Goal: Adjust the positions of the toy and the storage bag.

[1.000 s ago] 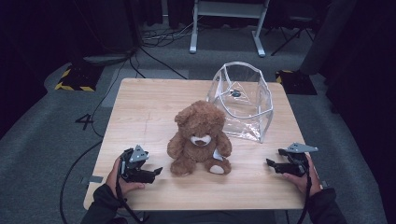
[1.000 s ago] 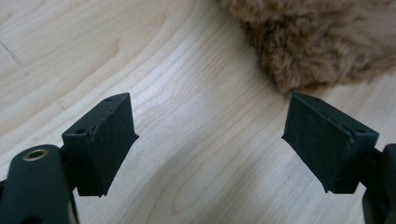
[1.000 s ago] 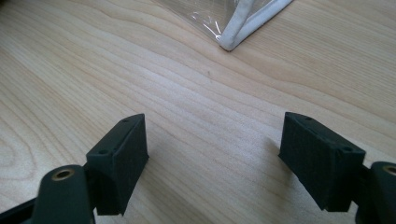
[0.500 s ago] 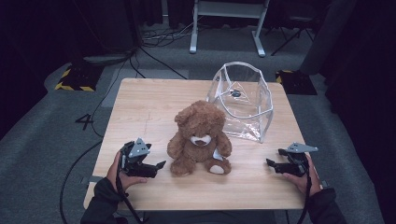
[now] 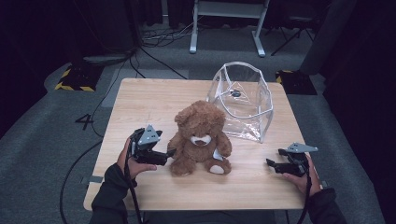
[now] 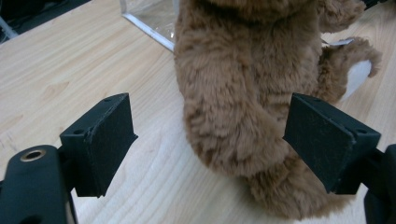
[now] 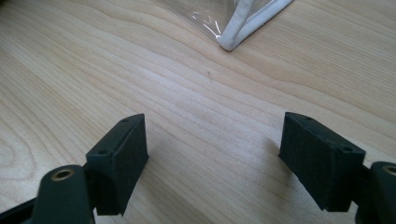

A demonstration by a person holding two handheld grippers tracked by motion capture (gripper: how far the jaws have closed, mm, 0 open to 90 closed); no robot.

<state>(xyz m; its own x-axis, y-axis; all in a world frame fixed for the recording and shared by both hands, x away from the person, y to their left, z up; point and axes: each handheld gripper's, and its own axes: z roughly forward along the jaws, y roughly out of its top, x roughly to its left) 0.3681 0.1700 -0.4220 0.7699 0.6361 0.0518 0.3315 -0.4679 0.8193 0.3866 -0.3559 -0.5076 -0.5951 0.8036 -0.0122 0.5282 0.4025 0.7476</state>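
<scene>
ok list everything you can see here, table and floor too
teddy bear: one, brown, sitting upright mid-table, white tag at its side
clear bag: one, transparent with white edging, behind and right of the bear
table: one, light wood
desk frame: one, white legs, on the floor beyond the table
cables: several, black, on grey carpet
hazard tape: yellow-black, floor left
left tongs: black, open, jaws either side of the bear's flank
right tongs: black, open, over bare table
hands: two, holding the tongs
</scene>
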